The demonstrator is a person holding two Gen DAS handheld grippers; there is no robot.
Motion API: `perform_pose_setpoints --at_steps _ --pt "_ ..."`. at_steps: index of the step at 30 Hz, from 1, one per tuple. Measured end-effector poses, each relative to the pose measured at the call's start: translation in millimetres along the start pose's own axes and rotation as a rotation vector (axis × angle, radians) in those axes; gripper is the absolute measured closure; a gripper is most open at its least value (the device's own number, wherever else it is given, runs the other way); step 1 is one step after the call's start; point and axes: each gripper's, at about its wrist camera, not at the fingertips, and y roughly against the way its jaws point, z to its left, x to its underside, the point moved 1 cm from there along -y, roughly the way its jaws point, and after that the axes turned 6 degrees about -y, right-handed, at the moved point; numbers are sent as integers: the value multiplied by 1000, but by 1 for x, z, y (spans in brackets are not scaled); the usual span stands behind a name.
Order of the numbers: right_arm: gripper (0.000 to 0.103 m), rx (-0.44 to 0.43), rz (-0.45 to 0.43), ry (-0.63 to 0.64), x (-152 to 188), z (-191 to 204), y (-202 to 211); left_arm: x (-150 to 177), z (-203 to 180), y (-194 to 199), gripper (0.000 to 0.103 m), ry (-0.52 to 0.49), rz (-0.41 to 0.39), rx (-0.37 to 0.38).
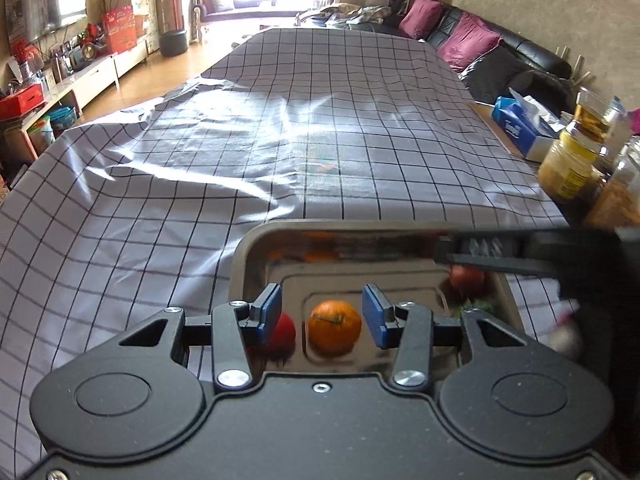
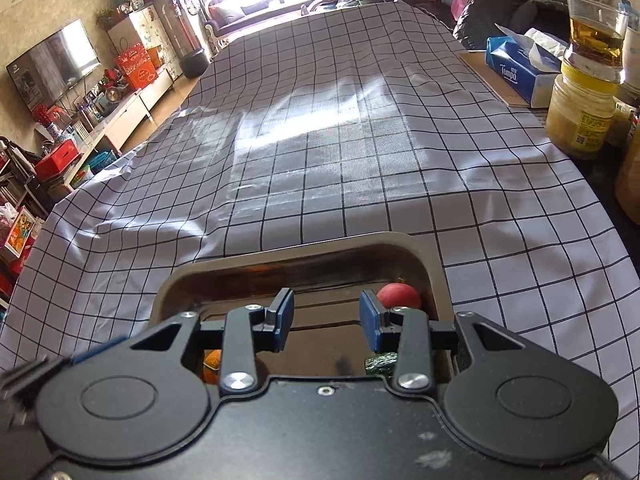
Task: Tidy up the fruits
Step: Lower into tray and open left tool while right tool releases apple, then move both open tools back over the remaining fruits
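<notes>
A metal tray (image 1: 256,248) sits on the checked tablecloth just ahead of both grippers. In it lie an orange (image 1: 334,326), a red fruit (image 1: 286,332) half hidden behind my left finger, and a second red fruit (image 1: 466,278) near something green (image 1: 476,306). My left gripper (image 1: 324,314) hovers over the tray, open; the orange shows between its blue pads but lies below them, untouched. My right gripper (image 2: 326,322) is open over the tray (image 2: 280,256) with nothing between its pads. A red fruit (image 2: 400,296) sits beside its right finger, and the orange (image 2: 212,362) peeks out under its body.
A blue tissue box (image 2: 516,70), a yellow-lidded jar (image 2: 580,116) with a glass of amber liquid (image 2: 596,36) on top, and more jars stand along the table's right edge. The tablecloth (image 2: 320,140) stretches far ahead and drops off at the left. A dark sofa lies beyond.
</notes>
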Motion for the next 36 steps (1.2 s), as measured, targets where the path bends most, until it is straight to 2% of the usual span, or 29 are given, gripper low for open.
perform_pose_setpoints --at_steps 7,10,12,15,21,26,36 --pt "64 -19 -31 24 5 8 15 35 11 30 50 3 -21 5" --pt "64 -34 -53 41 12 11 27 52 18 41 50 26 -34 -15" --pt "64 -55 -74 55 26 4 35 63 22 48 50 29 -42 -27" --pt "62 -53 -68 10 44 -10 39 76 24 56 50 38 -46 -47" --pt "62 -103 -64 -65 67 -37 63 99 26 60 50 50 -23 -37" --pt "62 -102 -83 -66 97 -54 84 117 25 59 50 48 4 -29" --pt "62 -126 -47 -80 158 -76 109 148 20 75 50 11 3 -37"
